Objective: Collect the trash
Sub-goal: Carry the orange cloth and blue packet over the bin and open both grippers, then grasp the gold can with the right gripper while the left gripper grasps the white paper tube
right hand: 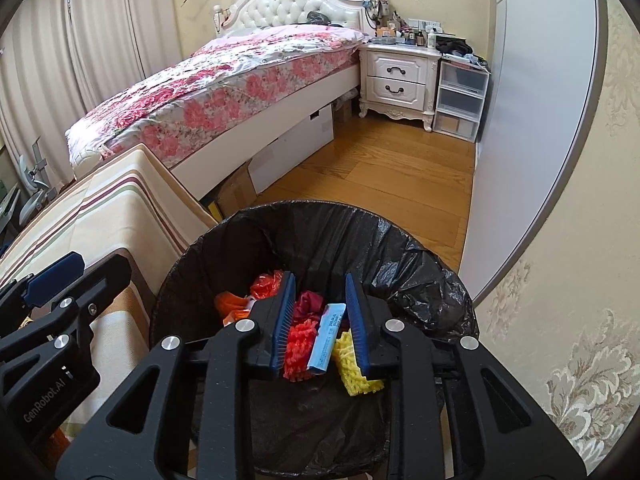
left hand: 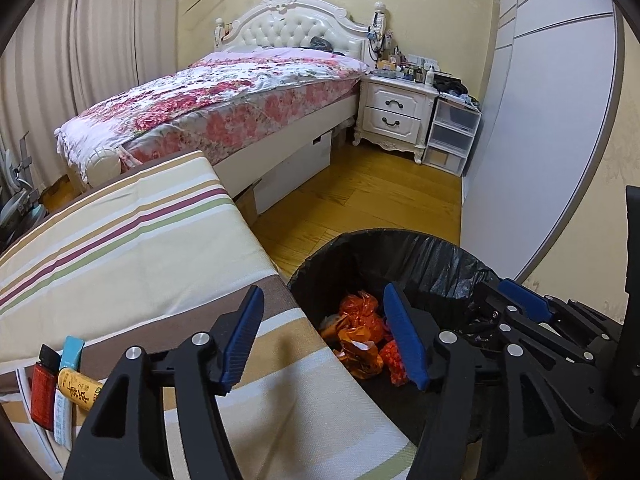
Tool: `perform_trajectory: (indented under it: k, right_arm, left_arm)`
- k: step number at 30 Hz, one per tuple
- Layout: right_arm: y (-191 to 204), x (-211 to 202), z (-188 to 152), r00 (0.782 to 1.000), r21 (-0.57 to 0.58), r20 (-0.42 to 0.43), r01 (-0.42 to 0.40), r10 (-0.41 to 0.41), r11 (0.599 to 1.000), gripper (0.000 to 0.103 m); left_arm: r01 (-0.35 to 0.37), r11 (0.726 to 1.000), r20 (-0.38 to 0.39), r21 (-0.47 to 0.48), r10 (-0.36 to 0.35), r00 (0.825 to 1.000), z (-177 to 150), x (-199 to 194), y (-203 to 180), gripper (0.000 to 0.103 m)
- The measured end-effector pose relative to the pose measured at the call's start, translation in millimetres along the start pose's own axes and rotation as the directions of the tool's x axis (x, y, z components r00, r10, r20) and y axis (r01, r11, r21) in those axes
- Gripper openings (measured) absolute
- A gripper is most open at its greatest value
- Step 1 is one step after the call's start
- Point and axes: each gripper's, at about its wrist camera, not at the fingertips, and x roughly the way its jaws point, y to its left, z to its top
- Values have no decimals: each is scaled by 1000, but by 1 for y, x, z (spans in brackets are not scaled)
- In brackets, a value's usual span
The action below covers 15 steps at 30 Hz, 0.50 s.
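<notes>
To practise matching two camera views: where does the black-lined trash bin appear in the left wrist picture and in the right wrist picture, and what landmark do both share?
Left wrist view: the trash bin sits at lower centre-right, beside the striped cushion, partly behind the left gripper.
Right wrist view: the trash bin fills the lower centre, under the right gripper.
Shared landmark: the white nightstand beside the bed.

A home bedroom – a bed (left hand: pixel 224 92) with floral cover, a white nightstand (left hand: pixel 396 114) full of small bottles, curtains (left hand: pixel 80 48) and wood floor (left hand: pixel 360 196).
</notes>
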Motion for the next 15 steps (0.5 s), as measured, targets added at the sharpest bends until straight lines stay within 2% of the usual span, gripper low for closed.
perform_trajectory:
  k: [3, 4, 10, 15]
  right_arm:
    - [1, -3, 1, 1000, -2, 8, 7, -7, 1000, 34]
    - [2, -4, 1, 1000, -3, 12, 8, -8, 1000, 39]
    - [9, -13, 1, 1000, -13, 21, -8, 8, 1000, 48]
    - [29, -22, 1, 998, -46, 30, -55, 57, 997, 48]
  left_arm:
    - [-6, 1000, 9, -8, 6, 1000, 1, -4, 2, 71]
    - [-10, 1000, 11, -10, 10, 1000, 1, -5, 3, 72]
    - [-41, 998, 19, -52, 42, 999, -2, -21, 21, 76]
    - [-87, 991, 23, -103, 90, 996, -11, -41, 45, 76]
